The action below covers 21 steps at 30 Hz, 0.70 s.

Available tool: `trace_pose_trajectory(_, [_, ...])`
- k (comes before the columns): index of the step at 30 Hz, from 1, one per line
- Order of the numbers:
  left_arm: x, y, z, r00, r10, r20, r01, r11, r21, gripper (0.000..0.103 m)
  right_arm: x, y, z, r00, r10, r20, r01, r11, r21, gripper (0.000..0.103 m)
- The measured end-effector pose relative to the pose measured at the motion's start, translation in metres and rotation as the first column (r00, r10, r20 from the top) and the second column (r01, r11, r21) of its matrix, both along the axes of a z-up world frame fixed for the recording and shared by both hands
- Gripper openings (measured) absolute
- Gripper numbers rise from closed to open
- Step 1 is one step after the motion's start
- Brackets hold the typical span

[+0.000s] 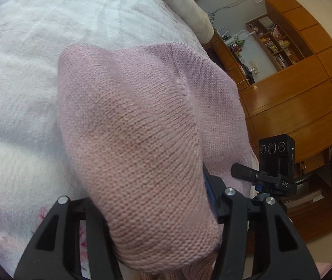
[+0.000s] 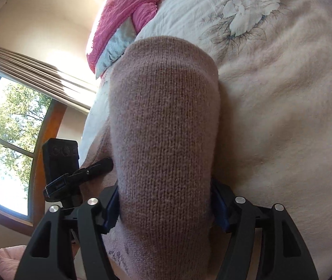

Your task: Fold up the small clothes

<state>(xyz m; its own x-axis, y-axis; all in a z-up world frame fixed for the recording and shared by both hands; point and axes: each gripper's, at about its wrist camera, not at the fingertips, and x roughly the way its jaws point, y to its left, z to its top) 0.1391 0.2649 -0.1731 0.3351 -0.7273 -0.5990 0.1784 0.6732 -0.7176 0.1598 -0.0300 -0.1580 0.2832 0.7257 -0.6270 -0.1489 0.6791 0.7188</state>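
The left gripper (image 1: 156,210) is clamped on a thick bunch of the pink knit (image 1: 128,121); the cloth bulges up between its two black fingers and hides the tips. Past that bunch, more of the same knit lies spread on the white blanket (image 1: 26,70) near the bed's edge. A black camera (image 1: 275,161) on a mount shows to the right of the fingers.

The right gripper (image 2: 166,210) likewise grips a fold of the knit (image 2: 163,121), squeezed between blue pads (image 2: 111,207), and the cloth rises in a rounded hump over them. It hangs over the flowered blanket (image 2: 271,93).

Further out, the left view shows a rolled pale bolster (image 1: 189,7) and a wooden shelf unit (image 1: 306,93) whose open compartments hold books (image 1: 280,44) and small items too small to tell. The right view shows a pink pillow (image 2: 124,11) and a window (image 2: 9,135).
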Motion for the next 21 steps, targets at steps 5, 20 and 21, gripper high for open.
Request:
trace_pose_trajectory(5, [0.0, 0.001, 0.01, 1.0, 0.029, -0.01, -0.028, 0.998, 0.056, 0.061, -0.011, -0.003, 0.006, 1.0, -0.002, 0.004, 0.002, 1.0, -0.024, 0.076])
trace_pose_trajectory(20, [-0.104, -0.018, 0.06, 0.992, 0.011, 0.13, -0.04, 0.974, 0.221, 0.064, -0.094, -0.017, 0.01, 1.0, 0.028, -0.009, -0.029, 0.995, -0.094, 0.057])
trace_pose_trajectory(21, [-0.103, -0.024, 0.059, 0.993, 0.017, 0.117, -0.045, 0.97, 0.239, 0.063, -0.097, -0.017, 0.011, 1.0, 0.024, 0.0, -0.024, 0.995, -0.101, 0.055])
